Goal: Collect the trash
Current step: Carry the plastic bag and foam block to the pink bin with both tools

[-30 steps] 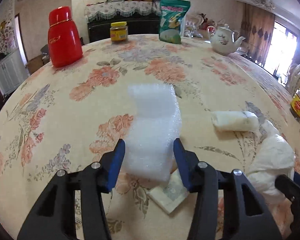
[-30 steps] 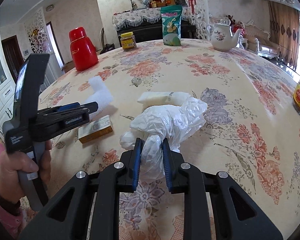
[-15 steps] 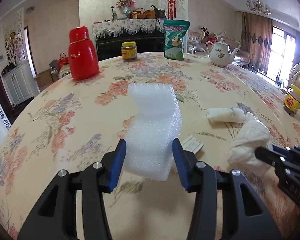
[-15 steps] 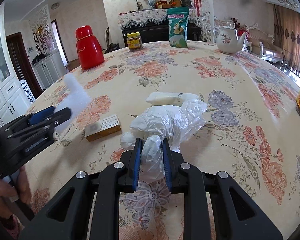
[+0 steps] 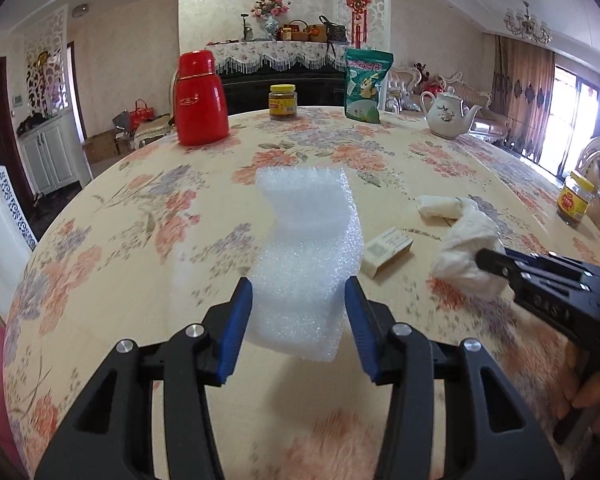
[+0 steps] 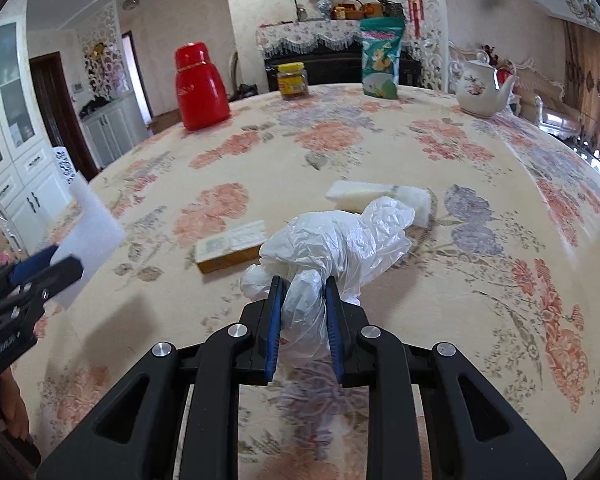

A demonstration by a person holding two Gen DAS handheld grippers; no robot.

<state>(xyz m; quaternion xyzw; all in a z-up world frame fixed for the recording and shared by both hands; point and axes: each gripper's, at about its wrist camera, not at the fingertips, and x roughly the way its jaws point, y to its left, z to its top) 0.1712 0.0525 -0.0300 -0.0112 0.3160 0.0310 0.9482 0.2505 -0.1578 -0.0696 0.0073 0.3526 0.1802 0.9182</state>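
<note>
A white foam sheet [image 5: 306,256] hangs above the floral table, and my left gripper [image 5: 299,292] is shut on its lower end. In the right wrist view that foam sheet [image 6: 90,236] shows at the left edge. A crumpled white plastic bag [image 6: 336,244] is lifted off the table with my right gripper [image 6: 303,292] shut on its bunched end. The same plastic bag [image 5: 470,248] appears at the right of the left wrist view. A small flat carton [image 6: 232,246] and a rolled white wrapper [image 6: 376,196] lie on the table beyond the bag.
At the far side of the table [image 6: 380,148] stand a red thermos [image 6: 200,88], a yellow-lidded jar [image 6: 293,80], a green snack bag [image 6: 380,60] and a white teapot [image 6: 480,88]. Another jar [image 5: 576,200] stands at the right edge. White cabinets stand at left.
My left gripper has carried the foam sheet back and to the left, away from the carton and wrapper. The right gripper has kept its grip on the plastic bag almost in place.
</note>
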